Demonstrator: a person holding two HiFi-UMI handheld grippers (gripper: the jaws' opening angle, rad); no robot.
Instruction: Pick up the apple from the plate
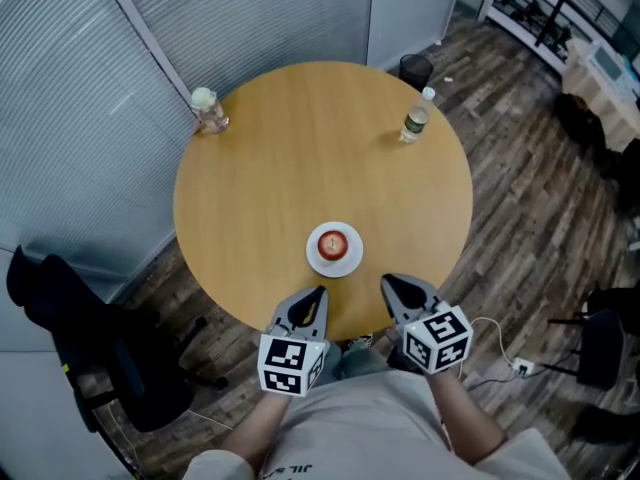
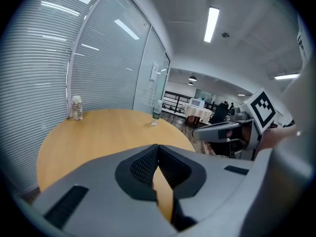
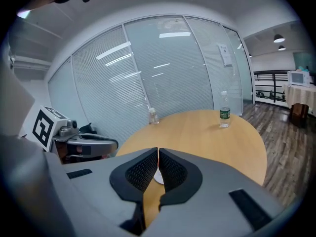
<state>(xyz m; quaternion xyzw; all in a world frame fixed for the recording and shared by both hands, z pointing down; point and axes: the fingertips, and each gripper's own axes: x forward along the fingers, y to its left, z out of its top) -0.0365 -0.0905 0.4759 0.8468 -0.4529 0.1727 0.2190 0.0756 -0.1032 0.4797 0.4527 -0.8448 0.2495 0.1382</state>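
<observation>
Apple [image 1: 333, 243] sits on the small white plate [image 1: 318, 264], near my edge of the round worktop [image 1: 300, 148], upright, stem dimple facing up. Nothing has touched it yet.

Left gripper [image 1: 319, 292]: jaws fully together, tips meeting, nothing between them; its own view confirms this [image 2: 157, 147]. Right gripper [image 1: 386, 282]: same, tips pressed together and empty [image 3: 158, 151]. Both hover at the near rim of the worktop. The plate lies just ahead, between the two and closer to the left one. They are near it but not touching.

Step in hand, as I read it: approach before the grasp.

How to do it well:
- Pick one gripper. In the right gripper view a sliver of the plate [image 3: 158, 176] shows straight behind the closed tips, so the right one looks lined up already. I'd use it.
- Open the jaws wide before closing in. An apple is round and fat, and shut tips would only shove it off the plate.
- Come in low and angled down, with one pad on each side at the widest part of the apple, not near the top where it slips.
- Keep the lower edges of the jaws above the plate rim, because the plate is light and probably slides.
- Close gently until firm, then lift straight up.

The bottle [image 1: 416, 118] and the jar [image 1: 208, 110] are well apart at the far side, so they pose no clash risk.
</observation>
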